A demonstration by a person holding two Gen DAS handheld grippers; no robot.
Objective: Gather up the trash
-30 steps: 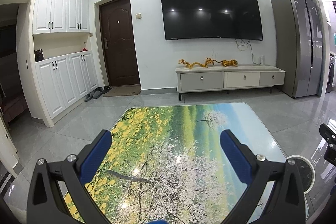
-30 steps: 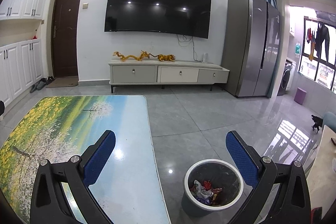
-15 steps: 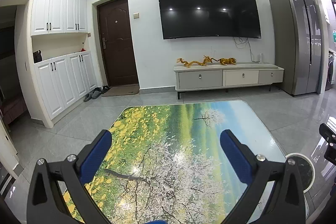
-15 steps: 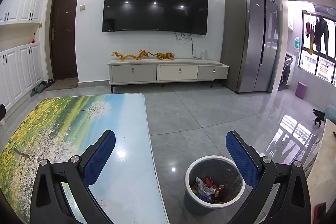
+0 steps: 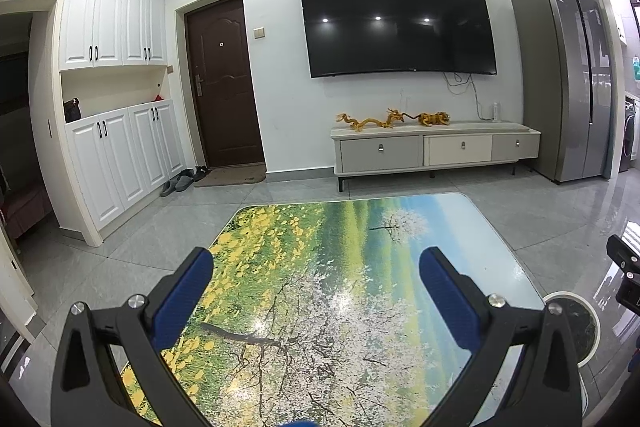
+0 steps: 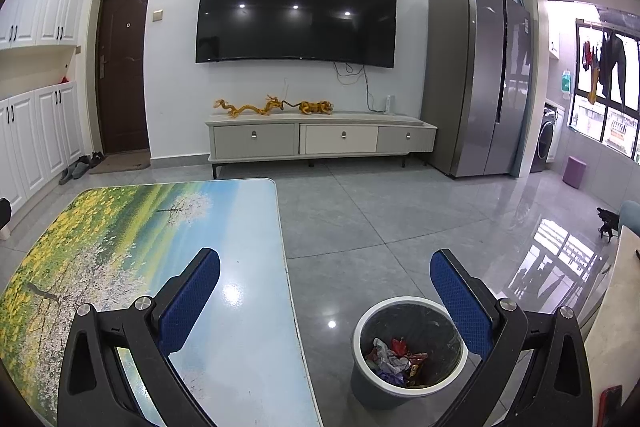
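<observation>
Blue-padded left gripper (image 5: 316, 263) and right gripper (image 6: 325, 263) (jaws wide, empty) flank one bin (image 6: 362, 383) of wrappers (image 6: 394, 357).

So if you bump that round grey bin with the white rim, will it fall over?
Probably it would slide or wobble. The round grey bin with the white rim looks light, holding only crumpled wrappers, and the glossy tiled floor seems slippery.
</observation>
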